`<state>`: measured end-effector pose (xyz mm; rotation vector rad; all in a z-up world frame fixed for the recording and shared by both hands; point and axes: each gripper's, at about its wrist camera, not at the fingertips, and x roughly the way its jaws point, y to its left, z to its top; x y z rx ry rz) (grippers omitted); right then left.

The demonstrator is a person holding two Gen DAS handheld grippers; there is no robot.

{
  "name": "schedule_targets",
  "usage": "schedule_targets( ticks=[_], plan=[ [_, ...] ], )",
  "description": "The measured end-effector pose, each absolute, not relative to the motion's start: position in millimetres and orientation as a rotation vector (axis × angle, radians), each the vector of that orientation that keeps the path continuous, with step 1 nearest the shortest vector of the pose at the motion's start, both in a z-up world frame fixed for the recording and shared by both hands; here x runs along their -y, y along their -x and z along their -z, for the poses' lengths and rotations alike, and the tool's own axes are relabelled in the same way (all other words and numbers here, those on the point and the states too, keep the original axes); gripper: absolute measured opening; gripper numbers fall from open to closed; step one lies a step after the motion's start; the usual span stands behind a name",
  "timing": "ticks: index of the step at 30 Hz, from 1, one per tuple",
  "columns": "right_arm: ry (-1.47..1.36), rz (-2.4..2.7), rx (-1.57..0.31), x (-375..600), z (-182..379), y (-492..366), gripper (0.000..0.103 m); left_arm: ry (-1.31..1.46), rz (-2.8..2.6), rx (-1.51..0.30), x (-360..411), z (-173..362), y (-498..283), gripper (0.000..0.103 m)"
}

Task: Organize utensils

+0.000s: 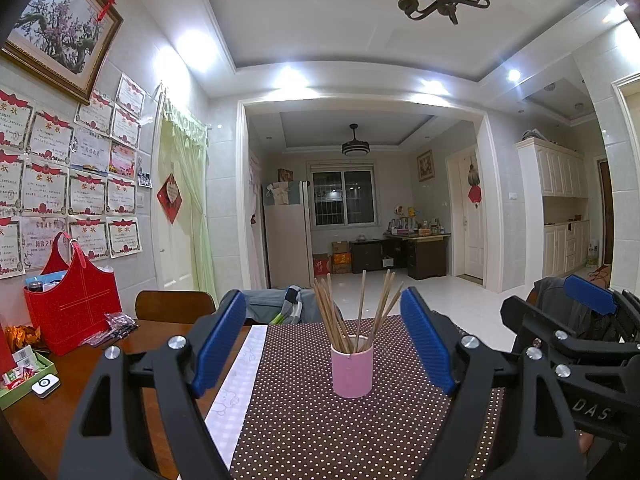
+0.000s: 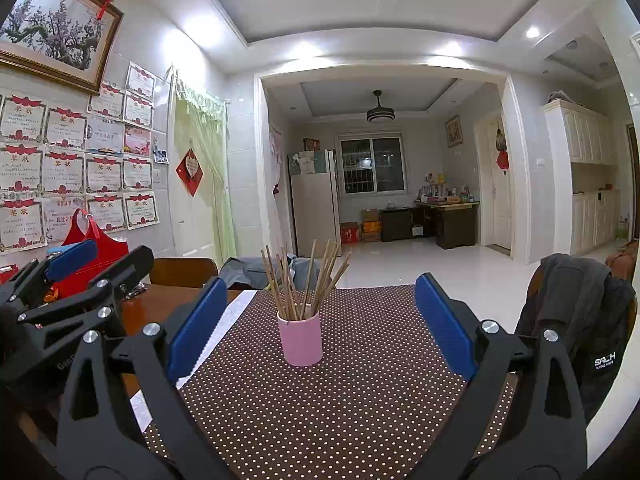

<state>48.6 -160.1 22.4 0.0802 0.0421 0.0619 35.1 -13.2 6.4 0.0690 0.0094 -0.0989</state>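
A pink cup (image 1: 352,372) stands upright on the brown dotted mat (image 1: 320,432). Several wooden chopsticks (image 1: 356,312) stand in it and fan outward. My left gripper (image 1: 324,340) is open and empty, with the cup straight ahead between its blue pads. In the right wrist view the same cup (image 2: 300,340) with its chopsticks (image 2: 304,280) stands ahead on the mat (image 2: 340,400), left of centre. My right gripper (image 2: 320,316) is open and empty. Each gripper shows in the other's view: the right one (image 1: 580,320) at the right, the left one (image 2: 72,264) at the left.
A red bag (image 1: 74,304) stands at the table's left by the wall, with small packets, a green tray (image 1: 24,376) and a white device (image 1: 45,385) nearby. A wooden chair back (image 1: 174,306) is behind the table. A dark jacket (image 2: 580,320) hangs on a chair at right.
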Motion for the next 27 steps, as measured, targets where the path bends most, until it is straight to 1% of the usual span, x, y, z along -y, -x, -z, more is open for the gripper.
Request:
schedule_targets(
  ticks=[27],
  plan=[
    [-0.084,-0.062,-0.045,158.1,-22.9,-47.7,0.093,-0.070,0.100,-0.009,12.5,-6.1,-34.8,0.078]
  ],
)
